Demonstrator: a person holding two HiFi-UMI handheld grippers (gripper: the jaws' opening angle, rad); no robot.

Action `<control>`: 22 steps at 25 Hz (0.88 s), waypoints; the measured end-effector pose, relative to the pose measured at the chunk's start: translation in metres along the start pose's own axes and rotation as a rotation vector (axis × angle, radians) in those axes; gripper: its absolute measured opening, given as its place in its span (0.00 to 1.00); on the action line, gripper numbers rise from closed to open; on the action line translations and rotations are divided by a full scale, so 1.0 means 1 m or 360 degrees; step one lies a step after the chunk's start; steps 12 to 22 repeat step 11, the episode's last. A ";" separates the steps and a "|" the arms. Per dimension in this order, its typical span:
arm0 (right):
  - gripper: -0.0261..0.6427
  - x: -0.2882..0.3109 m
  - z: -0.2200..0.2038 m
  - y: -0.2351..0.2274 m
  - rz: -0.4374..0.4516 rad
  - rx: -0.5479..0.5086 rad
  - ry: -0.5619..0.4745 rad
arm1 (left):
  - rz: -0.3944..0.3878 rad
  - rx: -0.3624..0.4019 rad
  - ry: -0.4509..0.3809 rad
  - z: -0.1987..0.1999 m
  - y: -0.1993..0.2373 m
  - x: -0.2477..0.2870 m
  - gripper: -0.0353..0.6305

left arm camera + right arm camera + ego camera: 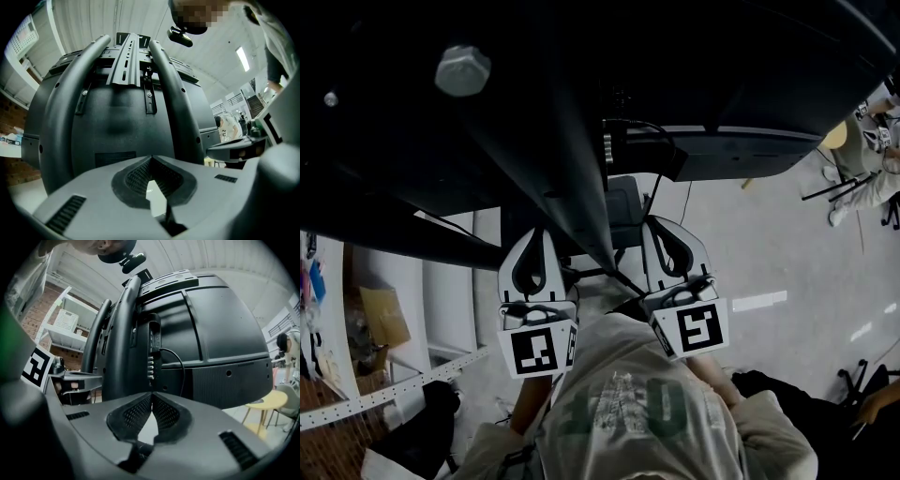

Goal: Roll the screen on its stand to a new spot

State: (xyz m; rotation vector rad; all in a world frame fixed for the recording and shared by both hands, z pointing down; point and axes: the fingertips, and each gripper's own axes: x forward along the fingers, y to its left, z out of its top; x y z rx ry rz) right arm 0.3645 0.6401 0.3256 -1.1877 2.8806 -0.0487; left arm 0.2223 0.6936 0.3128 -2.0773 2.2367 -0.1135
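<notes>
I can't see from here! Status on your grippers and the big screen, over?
Left gripper shut, empty. Right gripper shut, empty. Both behind the screen, either side of its stand post. Cable hangs off the back, mind it.

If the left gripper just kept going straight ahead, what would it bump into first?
Most likely the screen's dark back, between the stand's two curved tubes. The left gripper points squarely at it; depth is hard to judge.

Workshop hall, brick wall (70, 357), white shelving (65, 336)
</notes>
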 end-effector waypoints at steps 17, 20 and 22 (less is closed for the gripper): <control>0.07 -0.008 0.002 -0.005 -0.0006 -0.0001 -0.0020 | -0.0023 -0.0024 0.0004 0.001 -0.012 -0.003 0.07; 0.07 -0.008 0.002 -0.005 -0.0006 -0.0001 -0.0020 | -0.0023 -0.0024 0.0004 0.001 -0.012 -0.003 0.07; 0.07 -0.008 0.002 -0.005 -0.0006 -0.0001 -0.0020 | -0.0023 -0.0024 0.0004 0.001 -0.012 -0.003 0.07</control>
